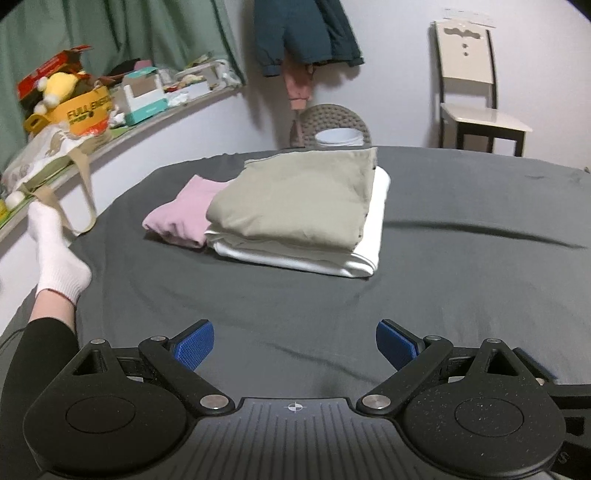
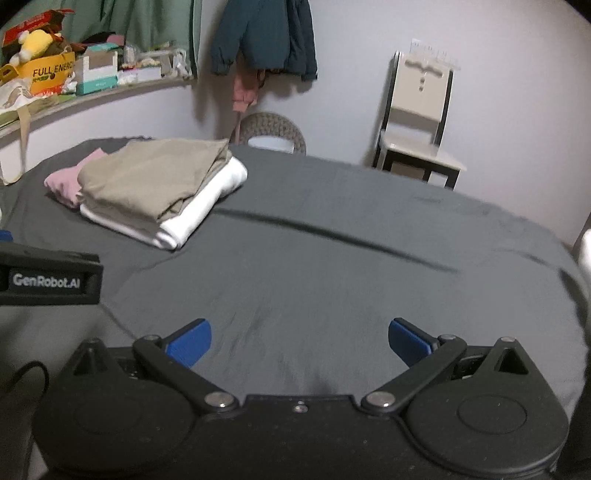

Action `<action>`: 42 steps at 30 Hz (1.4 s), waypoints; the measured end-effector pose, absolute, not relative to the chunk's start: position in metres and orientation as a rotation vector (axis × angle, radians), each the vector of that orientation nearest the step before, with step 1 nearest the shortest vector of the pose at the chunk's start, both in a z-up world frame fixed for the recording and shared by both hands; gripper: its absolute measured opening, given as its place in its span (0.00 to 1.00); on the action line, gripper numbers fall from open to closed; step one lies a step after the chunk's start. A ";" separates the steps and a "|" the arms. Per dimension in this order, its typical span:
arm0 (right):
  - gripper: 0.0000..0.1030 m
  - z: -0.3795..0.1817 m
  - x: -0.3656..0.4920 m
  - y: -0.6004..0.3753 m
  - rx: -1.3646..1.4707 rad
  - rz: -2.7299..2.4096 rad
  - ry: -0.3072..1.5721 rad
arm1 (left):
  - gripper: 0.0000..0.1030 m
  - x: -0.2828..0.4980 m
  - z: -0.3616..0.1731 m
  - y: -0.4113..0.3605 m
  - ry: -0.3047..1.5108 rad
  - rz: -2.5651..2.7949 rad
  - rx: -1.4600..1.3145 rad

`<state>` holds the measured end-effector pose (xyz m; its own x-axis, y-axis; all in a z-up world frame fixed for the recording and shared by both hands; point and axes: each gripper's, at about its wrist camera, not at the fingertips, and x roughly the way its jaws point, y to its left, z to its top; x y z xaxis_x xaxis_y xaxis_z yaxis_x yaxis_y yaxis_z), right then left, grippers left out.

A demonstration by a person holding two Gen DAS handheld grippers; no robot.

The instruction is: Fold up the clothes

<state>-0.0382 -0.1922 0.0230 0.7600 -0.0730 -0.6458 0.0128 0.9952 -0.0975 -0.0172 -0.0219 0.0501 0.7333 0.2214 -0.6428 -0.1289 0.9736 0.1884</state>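
Left wrist view shows the folded clothes stacked toward the far left of the bed (image 1: 443,229): an olive-grey garment (image 1: 295,195) lies on top of a white garment (image 1: 373,221), and a pink garment (image 1: 181,214) sits folded just beside them on the left, touching the stack. All three look finished, with edges fairly square. From the right wrist view the same stack sits well off to the left of that gripper, the olive piece overhanging the white one slightly at its near corner.

Both tools hover over bare grey sheet, well apart from the stack. The left gripper (image 1: 294,349) has its jaws spread wide with nothing between the blue pads; the right gripper (image 2: 299,343) is the same, wide and empty. Part of the left tool's body shows at the left edge of the right wrist view.

No unfolded garment is visible on the bed in either view, so this reads as a pause between pieces, or the end of the job. If more remains, the next move calls for fetching a fresh item from outside these views and laying it flat on the free sheet in front.

Further out, a person's leg in a white sock (image 1: 55,254) rests at the bed's left edge, beneath a cluttered shelf (image 1: 147,129). A chair (image 1: 476,92) stands against the far wall, and a dark teal jacket (image 1: 303,29) hangs there.
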 end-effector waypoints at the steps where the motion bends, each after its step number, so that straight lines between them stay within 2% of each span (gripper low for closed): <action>1: 1.00 0.023 -0.038 -0.192 -0.081 -0.038 0.715 | 0.92 -0.019 0.051 -0.022 0.716 0.188 0.138; 15: 1.00 0.019 -0.036 -0.197 -0.015 -0.015 0.802 | 0.92 -0.018 0.044 -0.004 0.786 0.155 0.002; 27: 1.00 0.011 -0.035 -0.195 -0.014 0.023 0.841 | 0.92 0.001 0.020 -0.004 0.920 0.110 -0.032; 42: 1.00 0.010 -0.034 -0.198 0.015 0.038 0.863 | 0.92 -0.001 0.020 -0.006 0.922 0.101 -0.012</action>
<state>-0.0337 -0.1979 0.0098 0.6492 0.0395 -0.7596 -0.0274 0.9992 0.0285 -0.0007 -0.0064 0.0204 0.5998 0.0816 -0.7960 -0.0924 0.9952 0.0325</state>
